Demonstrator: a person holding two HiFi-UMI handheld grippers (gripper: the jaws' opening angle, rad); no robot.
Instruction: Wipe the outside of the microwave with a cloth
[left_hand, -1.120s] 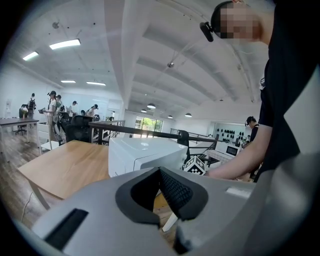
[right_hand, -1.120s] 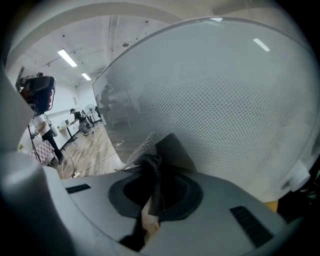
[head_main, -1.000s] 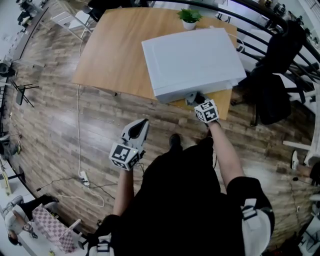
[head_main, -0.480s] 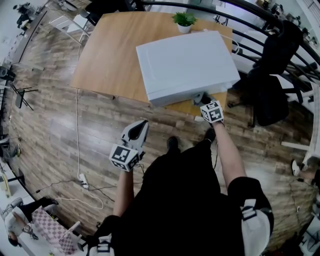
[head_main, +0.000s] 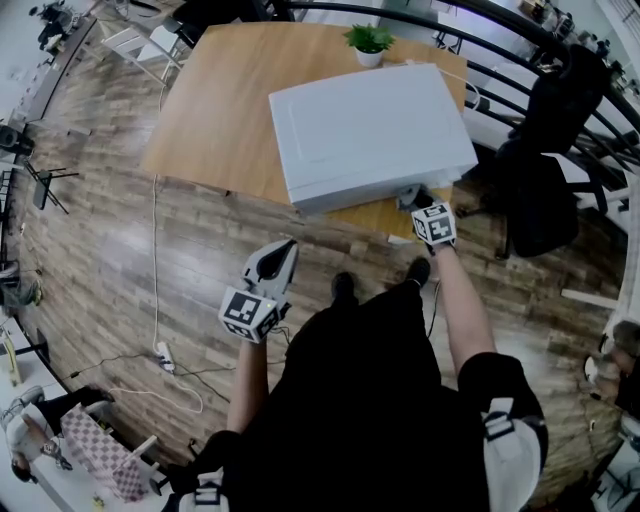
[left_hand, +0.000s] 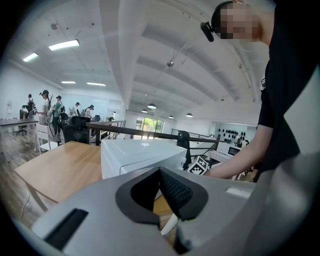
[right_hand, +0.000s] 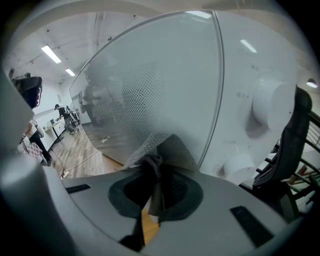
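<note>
The person is standing at the near edge of a wooden table (head_main: 215, 110) on which the white microwave (head_main: 370, 125) is sitting, with a small potted plant (head_main: 369, 40) behind it near the table's far edge. The right arm is reaching straight forward, elbow almost fully extended, and is bringing the right gripper (head_main: 408, 198) up against the lower right part of the microwave's front, with its marker cube just beneath the table edge in the head view. In the right gripper view its jaws are closing tightly on a grey mesh cloth (right_hand: 159, 150), whose bunched fold is standing between the pads while its free end is spreading flat against the glass door (right_hand: 150, 90), just left of the panel with two round knobs (right_hand: 272, 107). The left arm is bending at the elbow, forearm held out in front of the body, and the left gripper (head_main: 282, 252) is pointing forward above the wooden floor (head_main: 120, 250), well apart from the table. Its jaws are resting together with nothing between them, and the microwave is showing beyond them in its own view. A black chair (head_main: 545, 190) is standing right of the table.
</note>
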